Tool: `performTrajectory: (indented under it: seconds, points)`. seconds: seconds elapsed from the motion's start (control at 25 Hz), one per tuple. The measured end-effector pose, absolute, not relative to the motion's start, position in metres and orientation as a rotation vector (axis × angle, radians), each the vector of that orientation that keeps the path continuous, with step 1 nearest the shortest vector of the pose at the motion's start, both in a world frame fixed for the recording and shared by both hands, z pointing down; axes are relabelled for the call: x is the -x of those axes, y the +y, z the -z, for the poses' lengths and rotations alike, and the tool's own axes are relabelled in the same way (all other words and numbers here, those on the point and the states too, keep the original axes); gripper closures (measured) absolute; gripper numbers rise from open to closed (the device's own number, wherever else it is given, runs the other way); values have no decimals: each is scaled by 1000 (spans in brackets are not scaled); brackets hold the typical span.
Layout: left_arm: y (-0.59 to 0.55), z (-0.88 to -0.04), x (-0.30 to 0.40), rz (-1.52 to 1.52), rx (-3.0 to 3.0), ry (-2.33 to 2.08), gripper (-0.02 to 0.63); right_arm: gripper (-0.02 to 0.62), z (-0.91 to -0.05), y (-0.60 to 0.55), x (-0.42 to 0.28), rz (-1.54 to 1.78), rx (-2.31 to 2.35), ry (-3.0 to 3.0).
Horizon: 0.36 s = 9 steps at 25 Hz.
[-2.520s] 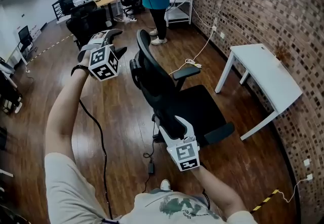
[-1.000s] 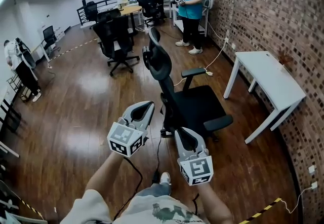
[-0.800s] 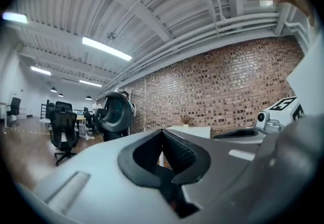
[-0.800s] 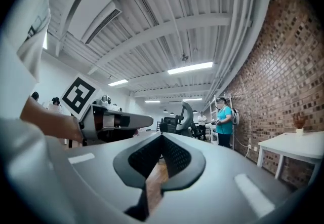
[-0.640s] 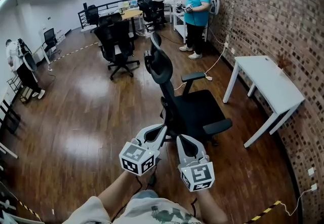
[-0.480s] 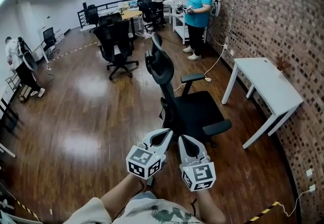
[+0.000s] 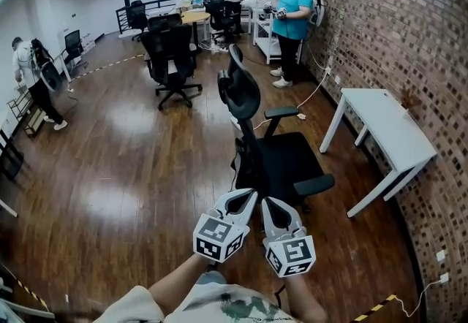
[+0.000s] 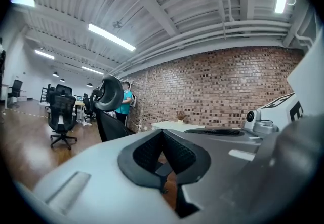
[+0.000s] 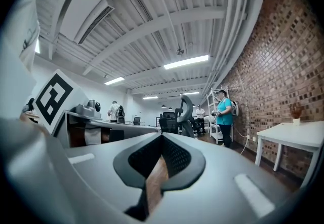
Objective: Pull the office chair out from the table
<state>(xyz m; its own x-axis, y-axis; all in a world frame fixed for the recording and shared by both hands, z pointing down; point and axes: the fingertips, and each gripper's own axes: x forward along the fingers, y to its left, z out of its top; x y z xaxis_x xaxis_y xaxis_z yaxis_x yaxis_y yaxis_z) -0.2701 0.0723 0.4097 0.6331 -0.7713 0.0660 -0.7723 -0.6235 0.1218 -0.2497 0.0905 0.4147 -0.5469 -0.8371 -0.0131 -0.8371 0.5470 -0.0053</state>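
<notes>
Left gripper [image 7: 251,194] dropped beside right gripper [image 7: 268,202], both jaws shut and empty; black mesh office chair [image 7: 284,157] stands well off white worktop [image 7: 382,121], so pull looks done.

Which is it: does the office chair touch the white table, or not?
Apart. The head view shows bare wooden floor between the office chair and the white table.

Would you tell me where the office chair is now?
Head view: the office chair stands centre, left of the white table, beyond the left gripper and right gripper.
</notes>
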Motion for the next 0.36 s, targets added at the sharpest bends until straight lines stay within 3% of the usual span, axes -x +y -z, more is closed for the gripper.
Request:
performTrajectory:
  seconds: [0.36]
  points:
    - [77,-407,258,-27,-2758,-1252,589,595,-415,97,245,-4,1508,2745]
